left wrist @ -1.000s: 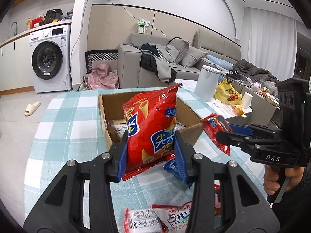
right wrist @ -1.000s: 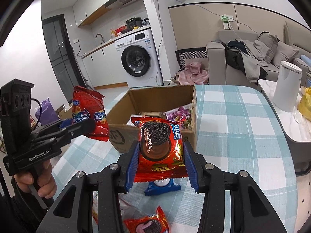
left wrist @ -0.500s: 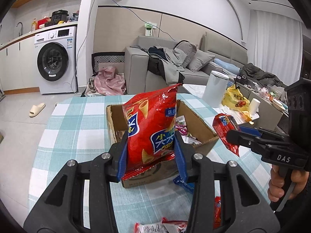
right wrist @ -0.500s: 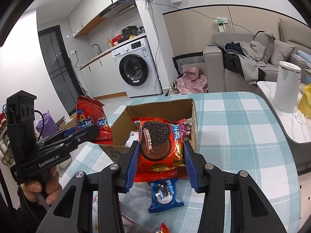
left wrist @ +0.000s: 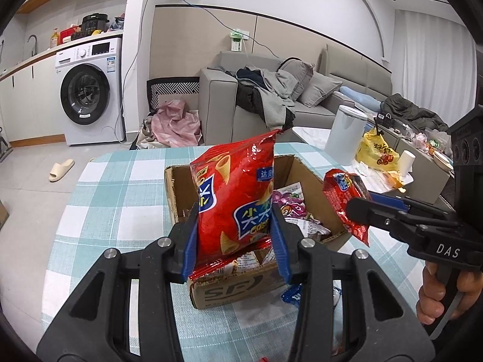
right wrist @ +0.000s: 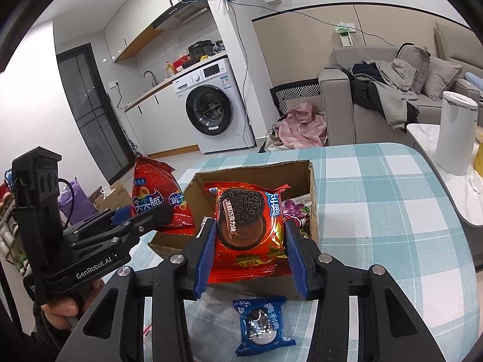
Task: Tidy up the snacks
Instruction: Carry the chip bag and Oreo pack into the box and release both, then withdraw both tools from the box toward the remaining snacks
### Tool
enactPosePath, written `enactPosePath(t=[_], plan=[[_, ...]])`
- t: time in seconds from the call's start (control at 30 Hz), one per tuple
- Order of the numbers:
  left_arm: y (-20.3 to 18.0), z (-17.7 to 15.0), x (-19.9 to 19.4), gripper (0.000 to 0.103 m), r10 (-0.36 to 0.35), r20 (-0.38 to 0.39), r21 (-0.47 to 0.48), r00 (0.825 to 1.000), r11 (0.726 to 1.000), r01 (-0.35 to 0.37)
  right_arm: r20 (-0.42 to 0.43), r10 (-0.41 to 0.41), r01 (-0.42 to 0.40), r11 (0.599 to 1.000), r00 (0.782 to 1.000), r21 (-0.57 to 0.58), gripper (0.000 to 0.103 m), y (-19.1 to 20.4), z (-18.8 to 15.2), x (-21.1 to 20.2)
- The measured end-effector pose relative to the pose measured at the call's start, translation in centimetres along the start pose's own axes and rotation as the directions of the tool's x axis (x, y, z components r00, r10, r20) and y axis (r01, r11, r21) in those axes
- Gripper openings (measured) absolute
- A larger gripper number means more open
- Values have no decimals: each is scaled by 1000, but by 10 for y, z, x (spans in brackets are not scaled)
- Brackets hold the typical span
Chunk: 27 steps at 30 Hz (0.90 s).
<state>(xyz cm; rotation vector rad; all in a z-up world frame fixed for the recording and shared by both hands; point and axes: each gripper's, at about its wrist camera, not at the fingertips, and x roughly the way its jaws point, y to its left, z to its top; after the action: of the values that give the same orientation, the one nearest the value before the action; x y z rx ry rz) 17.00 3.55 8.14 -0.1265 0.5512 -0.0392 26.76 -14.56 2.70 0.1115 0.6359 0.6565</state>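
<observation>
My left gripper [left wrist: 234, 241] is shut on a red corn-chip bag [left wrist: 235, 196] and holds it upright over the near edge of an open cardboard box [left wrist: 178, 193]. My right gripper [right wrist: 250, 253] is shut on a red Oreo packet [right wrist: 247, 226], held above the same box [right wrist: 312, 199]. Each gripper shows in the other's view: the right one [left wrist: 359, 208] at the box's right side, the left one [right wrist: 163, 211] at its left. Several snack packets [left wrist: 299, 211] lie inside the box.
A blue Oreo packet [right wrist: 261, 324] lies on the checked tablecloth [right wrist: 377, 211] in front of the box. A white kettle [right wrist: 455, 132] stands on a side table to the right. A sofa and a washing machine are beyond the table.
Both grippers have risen and moved forward with their packets, from in front of the box to over it. The box now sits closer and lower in both views.
</observation>
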Motion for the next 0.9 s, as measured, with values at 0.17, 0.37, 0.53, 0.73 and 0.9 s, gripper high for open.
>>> enactPosePath(t=[0.17,0.37,0.53,0.73,0.9], plan=[[3,1,18,39,4,-14,-1,1000,1000,-4,-11,3,-2,1000,1000,18,45,-4,0,11],[0,-2,32,39,7,-29,11,1000,1000,-6,-22,0,1,1000,1000,31,45,-8,2,23],[-4,-7,44,39,10,-46,35,999,999,-8,-29,-3,4,999,1000,39,45,-11,5,34],[-6,-9,64,39,13,-75,44,997,999,-10,-44,-13,15,999,999,43,45,-13,6,47],[-4,-12,76,39,23,-99,48,995,999,-19,-51,-22,24,999,998,41,45,-13,4,51]])
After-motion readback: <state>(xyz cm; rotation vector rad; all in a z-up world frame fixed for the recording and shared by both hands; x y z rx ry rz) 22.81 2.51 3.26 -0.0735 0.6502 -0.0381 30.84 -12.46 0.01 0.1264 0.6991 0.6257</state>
